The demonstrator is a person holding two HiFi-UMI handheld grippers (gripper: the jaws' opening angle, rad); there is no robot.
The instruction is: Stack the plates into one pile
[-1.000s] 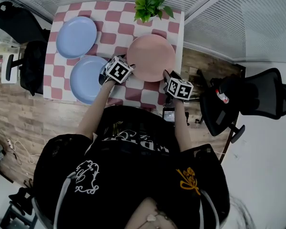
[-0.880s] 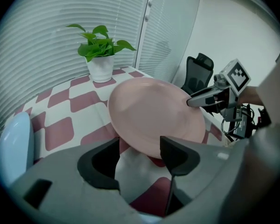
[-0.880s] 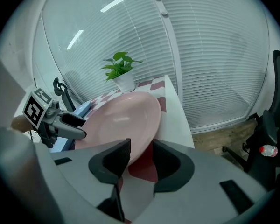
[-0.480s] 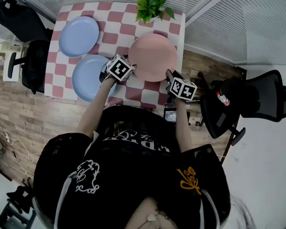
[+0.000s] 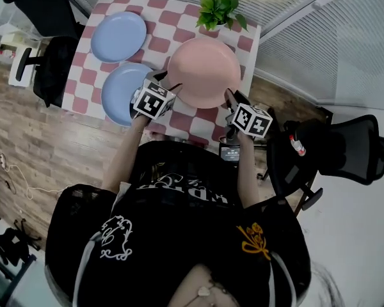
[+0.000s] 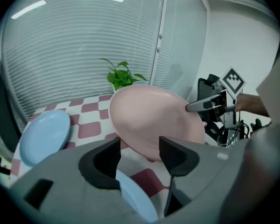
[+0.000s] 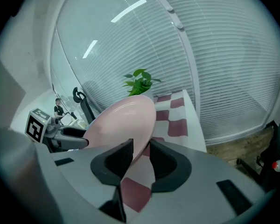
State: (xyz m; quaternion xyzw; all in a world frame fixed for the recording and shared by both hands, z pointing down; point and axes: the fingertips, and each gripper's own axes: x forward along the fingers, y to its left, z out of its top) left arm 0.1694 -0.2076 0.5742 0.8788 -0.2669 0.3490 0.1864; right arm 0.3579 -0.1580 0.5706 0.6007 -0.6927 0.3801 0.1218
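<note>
**Zero plates piled so far**

Lifted and tilted above the desk (image 5: 159,48): the pink plate (image 5: 203,72). Pinched on its near rim, after closing just now: the right tongs (image 7: 141,154). Narrowed a little just now but wide apart, with the opposite rim between the jaws unpressed: the left tongs (image 6: 140,154). Left to do: lowering it onto the near blue plate (image 5: 123,101), then joining that pair with the far blue plate (image 5: 118,36).

Pink plate (image 5: 203,72), two pale blue plates (image 5: 118,36) (image 5: 121,93), red-and-white checked tablecloth (image 5: 160,40), green-leaved potted plant (image 5: 221,8).
</note>
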